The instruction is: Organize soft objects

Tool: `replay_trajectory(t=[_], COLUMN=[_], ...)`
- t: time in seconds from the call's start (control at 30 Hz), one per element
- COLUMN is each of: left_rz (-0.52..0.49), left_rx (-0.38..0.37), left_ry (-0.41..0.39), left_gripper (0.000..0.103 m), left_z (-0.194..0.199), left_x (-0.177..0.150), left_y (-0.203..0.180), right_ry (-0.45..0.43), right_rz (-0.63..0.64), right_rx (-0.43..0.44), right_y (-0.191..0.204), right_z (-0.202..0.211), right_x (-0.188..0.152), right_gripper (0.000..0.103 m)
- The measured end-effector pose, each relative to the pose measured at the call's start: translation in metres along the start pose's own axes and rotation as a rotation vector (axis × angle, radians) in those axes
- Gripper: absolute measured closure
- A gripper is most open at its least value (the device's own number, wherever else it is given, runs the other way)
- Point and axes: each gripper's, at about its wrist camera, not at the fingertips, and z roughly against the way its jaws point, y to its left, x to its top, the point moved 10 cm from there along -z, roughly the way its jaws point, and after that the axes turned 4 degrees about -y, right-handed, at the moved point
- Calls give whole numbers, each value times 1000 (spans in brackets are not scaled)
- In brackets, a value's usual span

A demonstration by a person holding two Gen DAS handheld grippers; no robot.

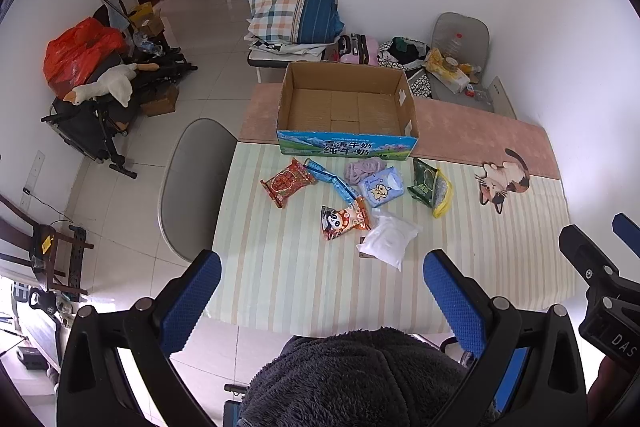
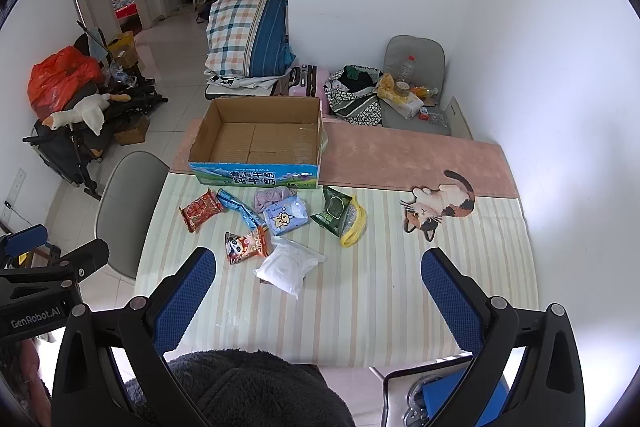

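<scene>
Jaws of both the left gripper (image 1: 322,291) and right gripper (image 2: 318,287) stand wide apart, empty, above the near counter (image 2: 360,307) edge. Beyond lie a white pouch (image 2: 289,265), snack packets (image 2: 246,247), a tissue pack (image 2: 285,215) and a green bag (image 2: 334,213). Farthest, the cardboard box (image 2: 256,177) sits empty.

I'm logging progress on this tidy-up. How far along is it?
Nothing looks done yet: the cardboard box is empty. Nothing is in hand either; the left gripper and right gripper are both open, above the table's near edge. Everything is left: the white pouch, panda snack, red snack, blue tissue pack, green packet and others lie on the striped cloth.
</scene>
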Motion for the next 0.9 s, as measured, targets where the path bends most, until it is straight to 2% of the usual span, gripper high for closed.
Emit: replay_trajectory(t=[0.4, 0.6, 0.8, 0.9], left_rz=[12, 32, 62, 59], left_rx=[3, 2, 8, 17], left_ry=[1, 8, 21, 50], left_gripper=[0, 0, 0, 0], left_z=[-6, -15, -40, -69], left_x=[-2, 0, 11, 15], left_y=[11, 19, 20, 16], right_ry=[2, 32, 74, 128], right_rz=[15, 4, -20, -51], right_rx=[6, 17, 32, 50], right_y=[9, 11, 9, 4], right_z=[-4, -17, -41, -71], right_x=[10, 10, 7, 1], right_gripper=[0, 0, 0, 0])
